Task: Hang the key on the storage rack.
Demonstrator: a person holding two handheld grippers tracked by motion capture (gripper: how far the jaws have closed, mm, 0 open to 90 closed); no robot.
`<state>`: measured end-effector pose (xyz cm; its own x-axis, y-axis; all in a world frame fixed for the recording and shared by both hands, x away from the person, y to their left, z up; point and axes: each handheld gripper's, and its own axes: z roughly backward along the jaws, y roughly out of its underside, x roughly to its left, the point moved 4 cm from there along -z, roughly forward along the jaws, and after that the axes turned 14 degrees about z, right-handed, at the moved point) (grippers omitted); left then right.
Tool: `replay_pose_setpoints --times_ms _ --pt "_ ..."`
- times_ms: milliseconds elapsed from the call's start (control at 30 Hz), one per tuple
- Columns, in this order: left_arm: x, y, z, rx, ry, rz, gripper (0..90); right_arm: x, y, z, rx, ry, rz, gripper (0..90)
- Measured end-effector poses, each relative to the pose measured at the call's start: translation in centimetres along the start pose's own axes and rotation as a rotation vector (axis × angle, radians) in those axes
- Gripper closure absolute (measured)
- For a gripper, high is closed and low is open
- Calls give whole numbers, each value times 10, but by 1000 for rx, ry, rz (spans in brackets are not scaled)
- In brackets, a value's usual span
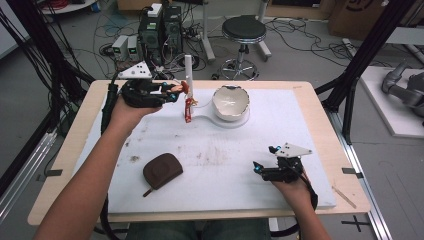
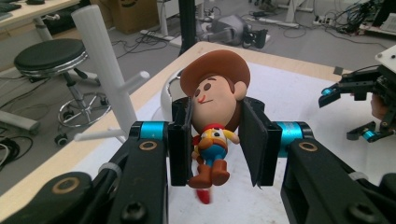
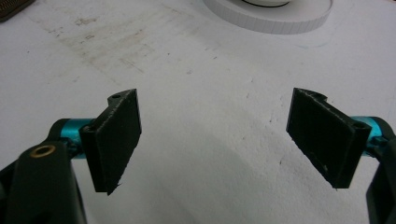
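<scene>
- The cowboy figurine point(image 2: 212, 121) is sitting between the jaws of the left gripper point(image 2: 217, 140), which are closing on its large head from both sides; in the high view the figurine point(image 1: 176, 90) is hanging above the far left part of the white mat point(image 1: 210, 160), clear of the surface.
- The white peg stand point(image 1: 188, 75) is rising just beside the figurine on its right in the high view; a red-and-yellow strap point(image 1: 188, 110) is dangling against the stand's post.
- In the left gripper view the stand's post point(image 2: 100, 56) is leaning up at the left of the jaws, with its side pegs pointing toward the figurine but not touching it.
- The white bowl point(image 1: 230, 102) is resting on the stand's round base, near the far edge of the mat.
- The brown pouch point(image 1: 162, 170) is lying well apart, toward the near left of the mat; the wide middle of the mat is offering free room.
- The figurine is showing a brown hat, a round face, a yellow shirt, blue trousers and brown boots.
- Its long axis is running hat to boots: in the left gripper view the hat is pointing away from the gripper body and the boots are pointing back toward it, with the face turning to the camera.
- The right gripper point(image 1: 267, 167) is resting low at the near right of the mat with its jaws standing wide apart and holding nothing; in the right gripper view, bare mat point(image 3: 210, 130) is lying between them.
</scene>
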<state>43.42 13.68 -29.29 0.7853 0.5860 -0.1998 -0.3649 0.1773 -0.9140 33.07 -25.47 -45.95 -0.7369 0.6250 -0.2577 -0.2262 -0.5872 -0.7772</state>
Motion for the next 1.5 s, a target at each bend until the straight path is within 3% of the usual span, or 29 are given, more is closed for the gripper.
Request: replay_pose_setpoints --times_ms 233,667,933,1300,1333,1400,1500 --pt "3 -15 -3 -12 23 5 654 0 -1 -1 0 -1 3 180" --pt "30 -35 -4 -46 4 39 654 0 2 -4 11 -12 3 180" --pt "43 -33 -9 -39 -29 57 654 1 2 -4 14 -11 3 180" --pt "46 -31 -17 -42 -64 63 649 0 3 -3 13 -8 2 180" --pt "47 -31 -16 -57 -71 68 632 0 3 -3 13 -8 2 180" --pt "47 -31 -15 -65 -97 76 511 0 3 -3 12 -8 4 179" --pt "47 -28 -11 -68 -105 95 462 0 3 -3 13 -10 2 180"
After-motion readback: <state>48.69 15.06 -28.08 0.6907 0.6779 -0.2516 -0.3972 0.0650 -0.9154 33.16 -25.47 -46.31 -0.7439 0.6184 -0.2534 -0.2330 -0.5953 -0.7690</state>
